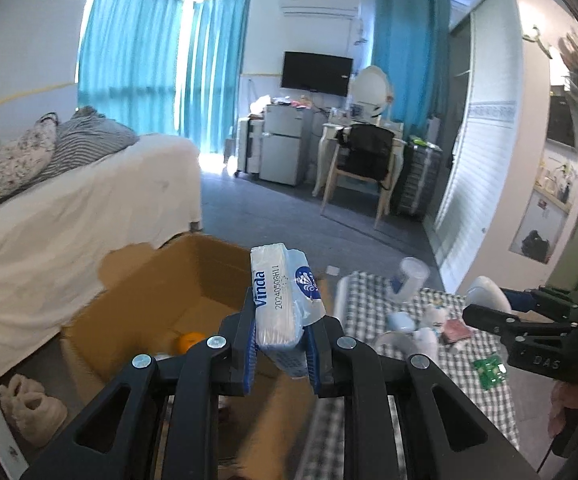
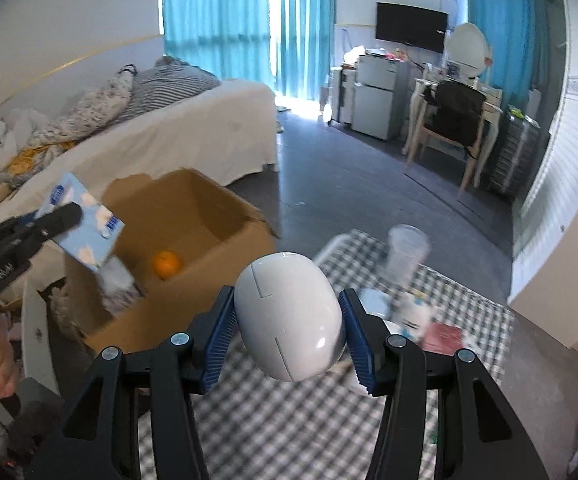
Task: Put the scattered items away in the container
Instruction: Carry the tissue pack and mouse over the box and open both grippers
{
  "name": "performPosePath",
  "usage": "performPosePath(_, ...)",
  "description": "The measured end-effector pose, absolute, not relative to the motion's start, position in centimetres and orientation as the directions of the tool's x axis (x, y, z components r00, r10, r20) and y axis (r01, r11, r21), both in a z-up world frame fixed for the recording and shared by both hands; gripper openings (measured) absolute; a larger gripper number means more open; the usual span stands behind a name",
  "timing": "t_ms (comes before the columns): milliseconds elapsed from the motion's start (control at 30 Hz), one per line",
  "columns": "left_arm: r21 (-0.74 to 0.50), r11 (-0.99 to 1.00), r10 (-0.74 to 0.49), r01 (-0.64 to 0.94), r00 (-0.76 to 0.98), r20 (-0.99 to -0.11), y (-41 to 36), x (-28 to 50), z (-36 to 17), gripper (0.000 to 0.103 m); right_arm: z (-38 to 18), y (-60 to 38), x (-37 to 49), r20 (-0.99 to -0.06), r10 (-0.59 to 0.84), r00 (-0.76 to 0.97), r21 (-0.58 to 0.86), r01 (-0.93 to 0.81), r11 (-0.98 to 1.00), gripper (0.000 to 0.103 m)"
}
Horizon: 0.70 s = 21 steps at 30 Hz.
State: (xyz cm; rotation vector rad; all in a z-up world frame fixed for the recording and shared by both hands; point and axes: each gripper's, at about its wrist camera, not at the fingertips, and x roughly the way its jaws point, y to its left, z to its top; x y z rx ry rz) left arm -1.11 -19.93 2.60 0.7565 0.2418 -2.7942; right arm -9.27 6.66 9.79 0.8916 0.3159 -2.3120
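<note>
My left gripper (image 1: 281, 320) is shut on a blue-and-white Vinda tissue pack (image 1: 279, 300) and holds it above the open cardboard box (image 1: 145, 280); the pack also shows in the right wrist view (image 2: 85, 224). An orange (image 2: 165, 264) lies inside the box (image 2: 225, 248). My right gripper (image 2: 289, 320) is shut on a white egg-shaped object (image 2: 289, 316), above the checked cloth (image 2: 289, 420). The right gripper shows in the left wrist view (image 1: 489, 312) at the right. Loose items remain on the cloth: a clear plastic cup (image 2: 407, 250), a red booklet (image 2: 445, 338), small white-and-blue things (image 1: 413, 324).
A bed with a white cover (image 1: 69, 216) stands left of the box. Fluffy slippers (image 1: 33, 408) lie on the floor at the left. A chair and desk (image 1: 365, 160), a small fridge (image 1: 285, 148) and a wardrobe (image 1: 485, 140) stand further back across the grey floor.
</note>
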Motion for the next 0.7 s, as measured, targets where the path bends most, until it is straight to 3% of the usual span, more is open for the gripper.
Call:
performPosePath(400, -0.077, -0.94, -0.24, 0.332, -0.803, -0.546, -26.2, 1.0, 0.7, 0.02, 8.2, -4.0, -7.4, -0.675, -0.549, -0.494, 0.055, 0.707, -0.705, 0.052)
performPosePath(700, -0.06, -0.918, -0.294, 0.392, -0.775, -0.559, -29.5, 2.0, 0.3, 0.02, 3.9, -10.7, -8.9, -0.741, -0.519, -0.427, 0.062, 0.725, -0.686, 0.052)
